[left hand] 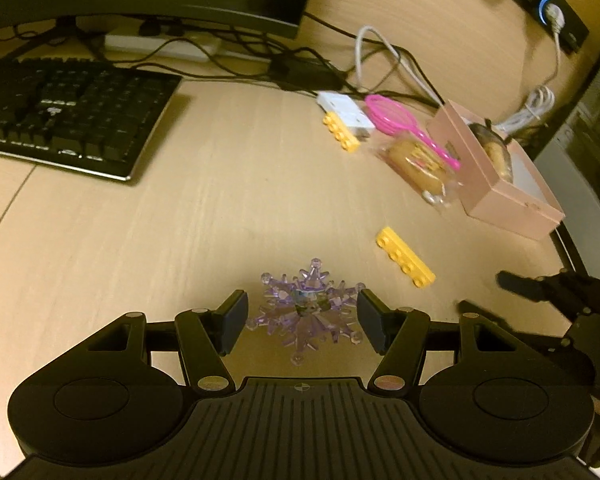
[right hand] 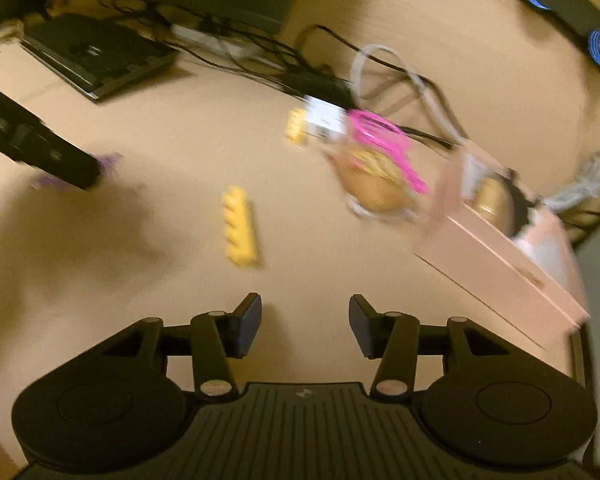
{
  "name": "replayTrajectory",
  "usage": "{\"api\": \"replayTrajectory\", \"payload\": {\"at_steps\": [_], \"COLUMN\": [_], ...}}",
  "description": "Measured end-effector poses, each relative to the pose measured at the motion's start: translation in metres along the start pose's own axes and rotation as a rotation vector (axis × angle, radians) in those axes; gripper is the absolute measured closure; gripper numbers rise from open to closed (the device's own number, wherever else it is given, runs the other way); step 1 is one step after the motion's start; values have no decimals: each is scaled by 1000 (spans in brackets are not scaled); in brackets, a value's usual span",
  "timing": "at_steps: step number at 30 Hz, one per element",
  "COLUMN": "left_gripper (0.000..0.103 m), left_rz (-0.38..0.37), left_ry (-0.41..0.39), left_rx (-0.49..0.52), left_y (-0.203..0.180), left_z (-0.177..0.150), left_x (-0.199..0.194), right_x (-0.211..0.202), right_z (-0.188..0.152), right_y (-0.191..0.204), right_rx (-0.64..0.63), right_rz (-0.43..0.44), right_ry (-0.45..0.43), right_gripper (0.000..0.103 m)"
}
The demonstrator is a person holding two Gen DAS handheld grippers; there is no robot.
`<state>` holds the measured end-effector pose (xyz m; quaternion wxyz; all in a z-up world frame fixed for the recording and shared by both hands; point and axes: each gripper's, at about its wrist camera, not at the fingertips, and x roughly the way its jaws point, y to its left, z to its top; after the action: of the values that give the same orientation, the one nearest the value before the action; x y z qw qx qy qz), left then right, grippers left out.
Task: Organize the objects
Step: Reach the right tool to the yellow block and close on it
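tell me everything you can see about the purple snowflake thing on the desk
The purple snowflake looks like clear, pale violet plastic, with many pointed, bead-tipped arms around a darker, raised centre. It lies flat on the light wooden desk, between the open fingers of the left tool; whether they touch it is unclear. A yellow brick lies apart, to its right. The right wrist view shows only a purple blur.

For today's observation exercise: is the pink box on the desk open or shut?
Open. The pink box has no lid on, and the left wrist view looks straight into it: a brown round item sits at one end.
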<state>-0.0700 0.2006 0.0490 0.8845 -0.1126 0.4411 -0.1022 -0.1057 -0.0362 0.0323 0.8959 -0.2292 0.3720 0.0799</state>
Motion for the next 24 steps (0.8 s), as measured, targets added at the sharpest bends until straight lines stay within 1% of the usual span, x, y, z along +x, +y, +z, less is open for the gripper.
{"api": "replayTrajectory", "payload": {"at_steps": [1, 2, 3, 5, 6, 7, 9, 11, 12, 14, 15, 16, 17, 18, 20, 22, 24], "left_gripper": [38, 38, 38, 38, 38, 38, 38, 37, 37, 38, 38, 38, 38, 38, 38, 38, 38], "left_rz": [1, 2, 5, 15, 23, 30, 41, 51, 55, 61, 65, 67, 70, 71, 76, 84, 95], "left_ry": [1, 1, 1, -1, -4, -8, -13, -11, -9, -9, -12, -16, -18, -20, -23, -26, -28], "left_rx": [1, 1, -1, -6, -2, 4, 10, 9, 9, 7, 4, 1, -1, -5, -9, -5, -1], "left_y": [-1, -1, -1, -1, -1, -1, -1, 0, 1, 4, 5, 5, 6, 7, 6, 5, 4], "left_z": [-1, -2, -3, -3, -3, -4, -5, -7, -8, -9, -10, -10, -11, -11, -11, -11, -10], "left_x": [0, -1, -1, -2, -4, -6, -10, -13, -14, -17, -19, -21, -22, -23, -24, -25, -25], "right_x": [-2, -6, -10, -15, -16, -14, -6, 10, 17, 27, 31, 33, 35, 34, 31, 32, 38], "right_z": [-1, 0, 1, 8, 9, 13, 18, 25, 26, 26, 23, 21, 20, 19, 20, 23, 26], "right_y": [-4, -8, -11, -11, -8, -3, 5, 13, 16, 18, 14, 9, 3, -7, -22, -28, -24], "right_rx": [28, 69, 101, 166, 181, 193, 195, 174, 145, 67, 40, 34, 45, 84, 184, 273, 308], "right_rz": [-11, -1, 16, 80, 101, 127, 150, 142, 107, -38, -129, -175, -198, -174, -73, 42, 99], "right_ry": [3, -4, -14, -44, -56, -68, -78, -70, -67, -83, -90, -91, -84, -84, -81, -80, -65], "right_gripper": [55, 55, 55, 48, 43, 41, 41, 41, 41, 41, 41, 41, 40, 40, 35, 18, 17]}}
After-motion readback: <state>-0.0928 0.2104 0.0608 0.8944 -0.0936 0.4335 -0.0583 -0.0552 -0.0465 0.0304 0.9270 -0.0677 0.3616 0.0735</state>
